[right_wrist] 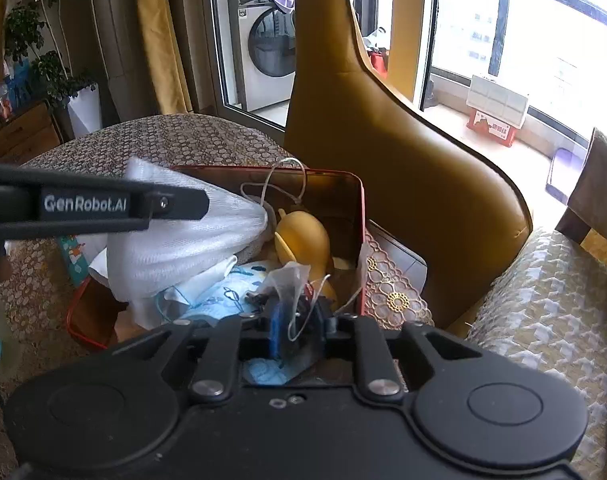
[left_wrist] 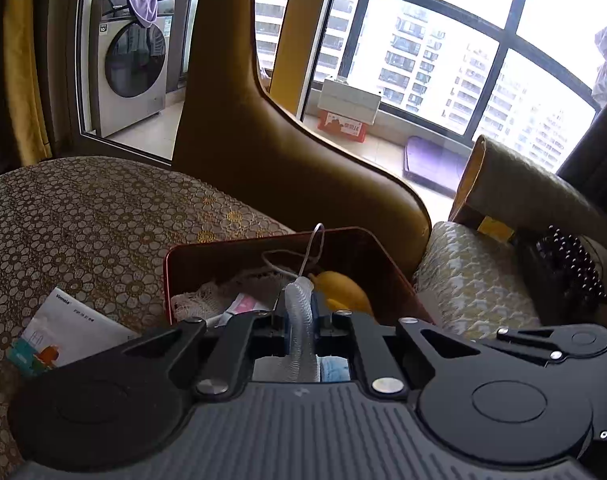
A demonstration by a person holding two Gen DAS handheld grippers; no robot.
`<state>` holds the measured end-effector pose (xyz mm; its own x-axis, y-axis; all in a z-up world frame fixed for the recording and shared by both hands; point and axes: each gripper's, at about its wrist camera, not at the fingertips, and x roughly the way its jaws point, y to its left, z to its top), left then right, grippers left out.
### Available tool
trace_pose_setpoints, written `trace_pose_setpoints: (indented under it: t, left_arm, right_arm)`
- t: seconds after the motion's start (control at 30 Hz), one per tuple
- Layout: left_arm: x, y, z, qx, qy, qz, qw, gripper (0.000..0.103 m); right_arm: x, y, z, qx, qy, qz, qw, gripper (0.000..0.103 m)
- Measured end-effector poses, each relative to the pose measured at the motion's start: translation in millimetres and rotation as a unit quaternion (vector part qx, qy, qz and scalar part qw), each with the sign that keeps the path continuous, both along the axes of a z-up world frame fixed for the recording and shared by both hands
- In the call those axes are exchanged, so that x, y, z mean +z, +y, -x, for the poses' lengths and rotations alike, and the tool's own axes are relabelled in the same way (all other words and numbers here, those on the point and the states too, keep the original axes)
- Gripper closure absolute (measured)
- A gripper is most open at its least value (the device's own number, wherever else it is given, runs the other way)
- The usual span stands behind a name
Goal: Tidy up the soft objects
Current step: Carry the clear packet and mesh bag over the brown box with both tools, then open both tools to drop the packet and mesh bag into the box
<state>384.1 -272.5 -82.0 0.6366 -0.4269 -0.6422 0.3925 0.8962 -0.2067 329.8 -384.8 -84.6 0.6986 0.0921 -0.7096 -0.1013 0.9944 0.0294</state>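
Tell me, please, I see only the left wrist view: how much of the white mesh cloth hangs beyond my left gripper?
Observer: In the right wrist view, the white mesh cloth is a big bundle. It hangs from the left gripper over the left part of the red tin.
Operator: What lies under it?
Observer: A light blue patterned cloth, near the yellow toy.
Operator: And the right gripper?
Observer: The right gripper has a small see-through pouch with strings between its fingers. I cannot tell whether they press it.

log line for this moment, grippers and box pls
left gripper: shut on white mesh cloth | right gripper: on clear bag, grip unclear | red box: yellow toy inside
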Motion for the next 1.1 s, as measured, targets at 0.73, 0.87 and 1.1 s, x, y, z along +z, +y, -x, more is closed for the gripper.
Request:
trace_pose_setpoints:
  t: [0.73,0.87,1.1]
  left_arm:
    - [8.6,2.8,23.7,-0.003,-0.008,-0.022,0.9997,0.043]
    - [15.2,8.7,33.9,-0.003,-0.022,-0.017,0.9996,0.03]
    - [27.3,27.6,55.0,0.004,-0.034,-0.033,0.9989,0.03]
  right_arm:
    - [12.6,-1.5,12.4,-0.003,-0.014,-0.003,1.0,0.057]
    - [18.9,-0.6,18.7,0.001,-0.019,-0.005,1.0,0.052]
    - [36.1,4.4,38.5,0.016,-0.037,-0.012,0.999,0.039]
